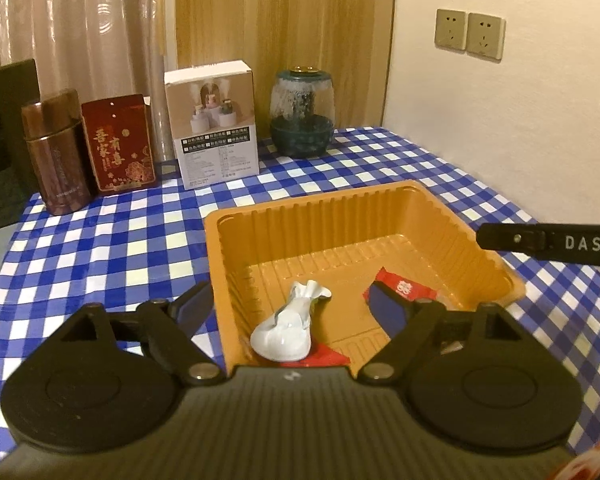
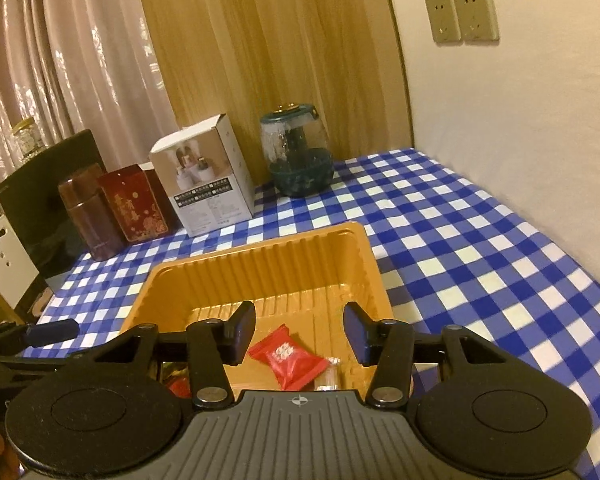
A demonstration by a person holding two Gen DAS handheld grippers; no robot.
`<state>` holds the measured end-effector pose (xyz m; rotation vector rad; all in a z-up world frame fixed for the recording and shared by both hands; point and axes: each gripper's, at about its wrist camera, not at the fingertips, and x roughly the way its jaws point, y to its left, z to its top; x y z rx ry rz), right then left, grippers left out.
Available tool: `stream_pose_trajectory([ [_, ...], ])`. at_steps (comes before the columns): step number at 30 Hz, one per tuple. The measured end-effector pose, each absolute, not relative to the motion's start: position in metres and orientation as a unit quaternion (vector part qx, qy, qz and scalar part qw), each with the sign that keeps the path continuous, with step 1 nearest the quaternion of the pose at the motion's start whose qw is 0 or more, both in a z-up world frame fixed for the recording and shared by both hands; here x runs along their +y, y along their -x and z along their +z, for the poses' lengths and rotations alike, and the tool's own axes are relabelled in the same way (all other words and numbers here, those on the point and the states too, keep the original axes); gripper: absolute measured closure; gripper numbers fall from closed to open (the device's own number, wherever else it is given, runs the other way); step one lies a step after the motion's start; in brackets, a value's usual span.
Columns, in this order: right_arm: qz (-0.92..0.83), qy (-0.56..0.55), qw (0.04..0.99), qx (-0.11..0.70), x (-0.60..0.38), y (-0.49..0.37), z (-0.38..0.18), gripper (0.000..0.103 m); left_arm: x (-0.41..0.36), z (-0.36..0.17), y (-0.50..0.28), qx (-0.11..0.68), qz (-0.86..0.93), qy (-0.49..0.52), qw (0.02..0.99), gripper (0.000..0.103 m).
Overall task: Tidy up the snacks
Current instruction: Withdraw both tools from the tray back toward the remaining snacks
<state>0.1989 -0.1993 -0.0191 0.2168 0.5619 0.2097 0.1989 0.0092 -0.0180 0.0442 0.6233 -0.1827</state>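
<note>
My left claw (image 1: 288, 308) stands wide open, empty, over the near end of the ribbed orange plastic tray (image 1: 400, 208). Below it lies a white twisted-top candy pouch (image 1: 286, 332), glossy, resting on a red wrapper (image 1: 328, 354). My right claw (image 2: 298, 332) is partly open, gripping nothing; a crinkled red candy packet (image 2: 288, 360) lies flat on the tray floor between its blue pads. The tray sits on the blue-checked table (image 2: 480, 264). Far left: brown tin (image 1: 56, 160), red box (image 1: 120, 144).
</note>
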Motion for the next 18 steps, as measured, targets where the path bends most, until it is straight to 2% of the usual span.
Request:
stream_pose_trajectory([
  [8,0.114,-0.097,0.949,0.278,-0.189,-0.146,-0.016,0.054,0.019,-0.008,-0.152,0.318,-0.105,-0.046,0.941,0.019],
  [18,0.128,-0.086,0.936,0.316,-0.166,-0.096,-0.041,0.053,0.043,-0.024,-0.102,0.344,-0.121,-0.088,0.927,0.019],
])
